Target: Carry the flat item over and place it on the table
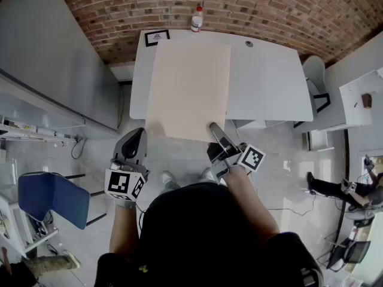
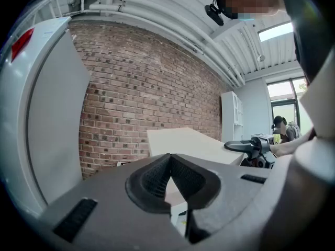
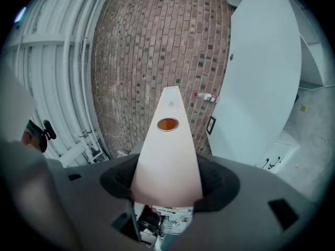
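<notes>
A pale beige flat board (image 1: pixel 188 88) lies lengthwise across the white table (image 1: pixel 269 76), and its near end hangs over the table's front edge. My right gripper (image 1: pixel 214 129) is shut on that near end's right corner. In the right gripper view the board (image 3: pixel 170 150) runs away from between the pads (image 3: pixel 222 184), and an oval hole shows in it. My left gripper (image 1: pixel 136 137) hovers off the board's near left corner, shut and empty. In the left gripper view its pads (image 2: pixel 157 179) meet, with the board (image 2: pixel 183 140) beyond them.
A small bottle (image 1: pixel 196 18) and a black-framed marker card (image 1: pixel 157 37) sit at the table's far edge by the brick wall. A blue chair (image 1: pixel 51 197) stands to my left. White cabinets (image 1: pixel 359 100) stand to the right, and a person sits on the floor (image 1: pixel 335 187).
</notes>
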{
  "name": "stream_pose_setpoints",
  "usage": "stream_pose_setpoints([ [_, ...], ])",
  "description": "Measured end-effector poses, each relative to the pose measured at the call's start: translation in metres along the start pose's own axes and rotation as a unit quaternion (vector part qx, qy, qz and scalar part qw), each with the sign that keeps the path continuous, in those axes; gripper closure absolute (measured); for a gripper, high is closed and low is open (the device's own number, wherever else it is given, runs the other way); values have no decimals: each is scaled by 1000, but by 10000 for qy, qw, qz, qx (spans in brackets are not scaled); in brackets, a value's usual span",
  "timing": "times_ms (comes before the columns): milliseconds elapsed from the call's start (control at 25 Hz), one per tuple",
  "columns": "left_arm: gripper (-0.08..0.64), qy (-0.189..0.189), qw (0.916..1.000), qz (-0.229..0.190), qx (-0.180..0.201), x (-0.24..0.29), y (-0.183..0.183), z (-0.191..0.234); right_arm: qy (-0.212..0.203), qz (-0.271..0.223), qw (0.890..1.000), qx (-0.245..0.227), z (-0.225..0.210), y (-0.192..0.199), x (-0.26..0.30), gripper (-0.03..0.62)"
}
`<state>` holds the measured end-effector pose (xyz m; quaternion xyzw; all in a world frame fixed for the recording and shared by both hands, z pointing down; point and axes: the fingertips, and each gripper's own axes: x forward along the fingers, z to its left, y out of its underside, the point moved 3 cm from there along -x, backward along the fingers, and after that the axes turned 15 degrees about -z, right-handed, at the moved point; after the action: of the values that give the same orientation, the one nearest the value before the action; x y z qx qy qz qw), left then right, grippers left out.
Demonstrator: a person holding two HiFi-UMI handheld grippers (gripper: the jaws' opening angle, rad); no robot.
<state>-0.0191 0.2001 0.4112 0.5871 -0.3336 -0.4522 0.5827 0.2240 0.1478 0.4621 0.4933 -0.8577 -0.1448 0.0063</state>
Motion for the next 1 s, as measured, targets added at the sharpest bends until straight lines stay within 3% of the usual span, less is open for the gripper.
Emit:
stream_pose_setpoints([
  [720, 555, 114, 9993, 243, -255, -46, 12, 91, 484, -120, 9988, 24, -19, 73, 36, 296],
  [1000, 555, 10, 9988, 365, -320, -38, 26, 113, 790, -46, 9967, 157, -51, 83, 58, 298],
])
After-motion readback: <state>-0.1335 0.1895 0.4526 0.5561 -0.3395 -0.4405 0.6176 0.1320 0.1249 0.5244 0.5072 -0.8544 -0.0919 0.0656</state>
